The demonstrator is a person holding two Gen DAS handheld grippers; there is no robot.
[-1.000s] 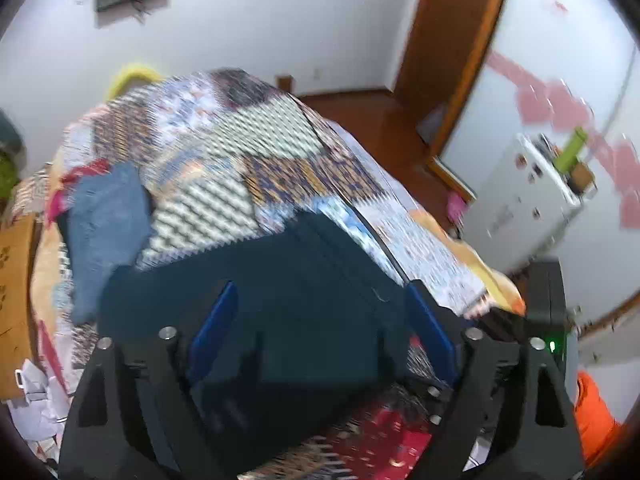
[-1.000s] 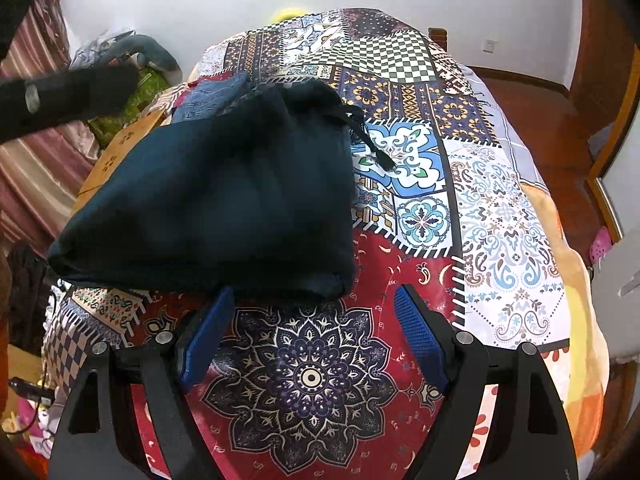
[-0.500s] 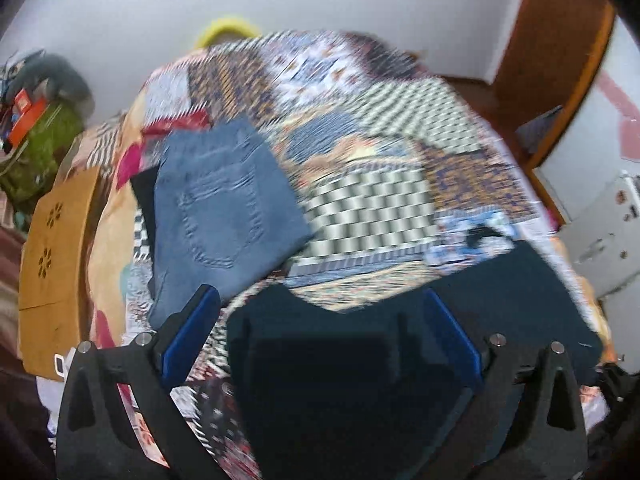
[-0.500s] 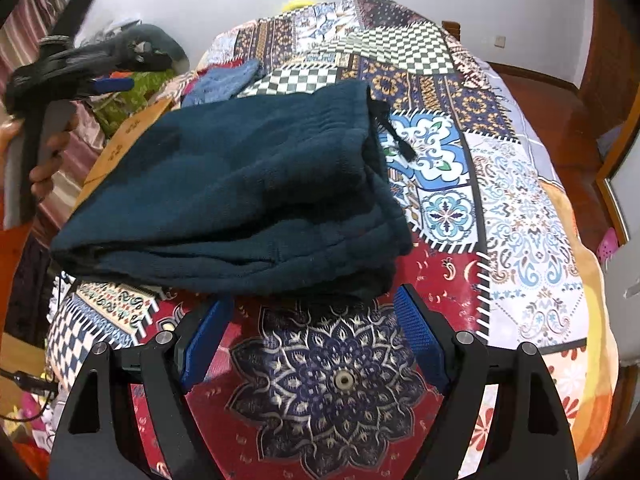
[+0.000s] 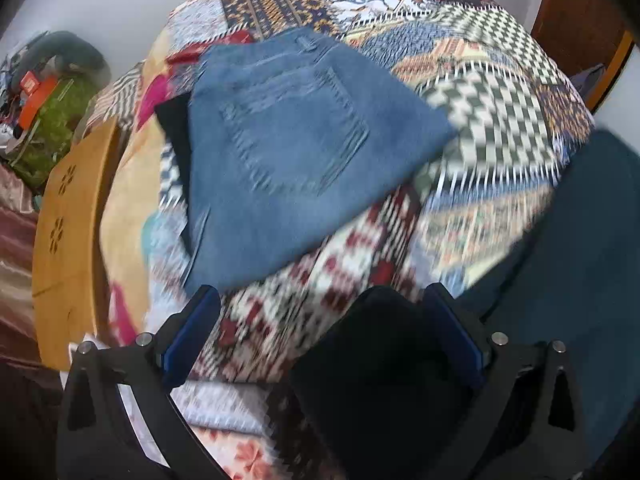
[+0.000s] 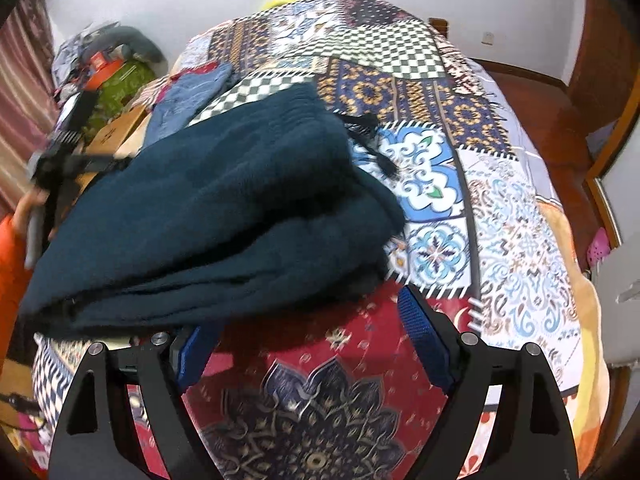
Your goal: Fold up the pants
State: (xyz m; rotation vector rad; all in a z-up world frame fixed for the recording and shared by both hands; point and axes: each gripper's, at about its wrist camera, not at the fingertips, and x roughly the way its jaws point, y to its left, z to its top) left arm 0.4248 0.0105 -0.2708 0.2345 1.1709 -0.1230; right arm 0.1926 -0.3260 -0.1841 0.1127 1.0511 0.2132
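Dark teal pants (image 6: 208, 216) lie folded in a thick stack on the patchwork bedspread (image 6: 440, 184). My right gripper (image 6: 308, 336) is open and empty, just in front of the stack's near edge. My left gripper (image 5: 324, 332) is open; a dark cloth corner (image 5: 384, 364) lies between its fingers, not clamped. The teal pants also show at the right edge of the left wrist view (image 5: 592, 264). The left gripper shows at the left of the right wrist view (image 6: 60, 160).
Folded blue jeans (image 5: 288, 152) lie on the bedspread (image 5: 500, 128) ahead of the left gripper, over a black garment (image 5: 176, 136). A wooden board (image 5: 68, 216) stands at the bed's left side. Clutter (image 6: 104, 72) sits by the wall. A wooden door (image 6: 600, 60) is at right.
My left gripper swung left off the teal pants and now faces the jeans. The teal stack settled flat. My right gripper moved slightly closer to the stack.
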